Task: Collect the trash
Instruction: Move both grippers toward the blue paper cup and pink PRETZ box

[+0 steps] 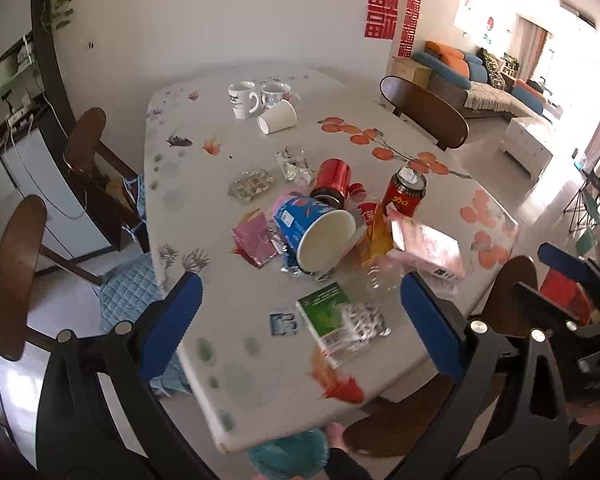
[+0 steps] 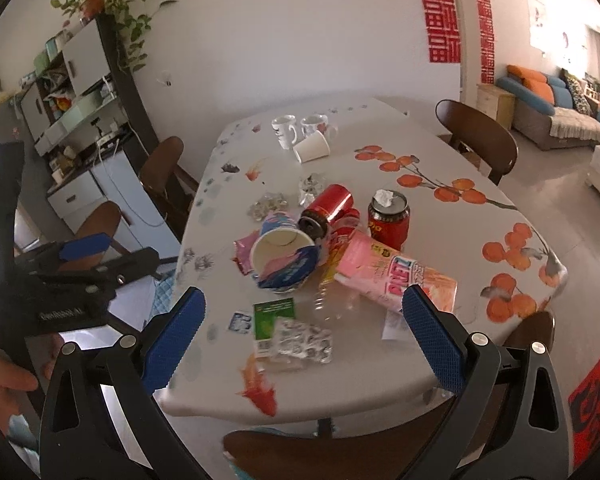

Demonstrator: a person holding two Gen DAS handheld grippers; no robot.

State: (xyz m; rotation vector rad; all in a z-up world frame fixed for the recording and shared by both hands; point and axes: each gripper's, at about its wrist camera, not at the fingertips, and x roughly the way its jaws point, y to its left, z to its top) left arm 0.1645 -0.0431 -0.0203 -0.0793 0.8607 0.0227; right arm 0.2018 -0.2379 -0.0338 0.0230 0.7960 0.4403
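Observation:
Trash is piled mid-table: a tipped blue paper cup [image 1: 320,236] [image 2: 284,256], a red can lying on its side [image 1: 332,180] [image 2: 328,206], an upright red can stuffed with tissue [image 1: 406,194] [image 2: 389,216], a pink packet [image 1: 428,250] [image 2: 392,276], a green carton [image 1: 326,314] [image 2: 274,316] and crumpled foil [image 2: 304,340]. My left gripper [image 1: 300,308] hovers open above the near table edge, holding nothing. Also open and holding nothing, my right gripper [image 2: 302,322] hangs over the near edge.
Two white mugs [image 1: 244,98] [image 2: 286,130] and a tipped white paper cup [image 1: 278,117] [image 2: 312,147] sit at the far end of the flower-printed table [image 1: 260,392] [image 2: 360,392]. Wooden chairs [image 1: 424,114] [image 2: 476,140] surround it. A cabinet [image 2: 84,80] stands on the left.

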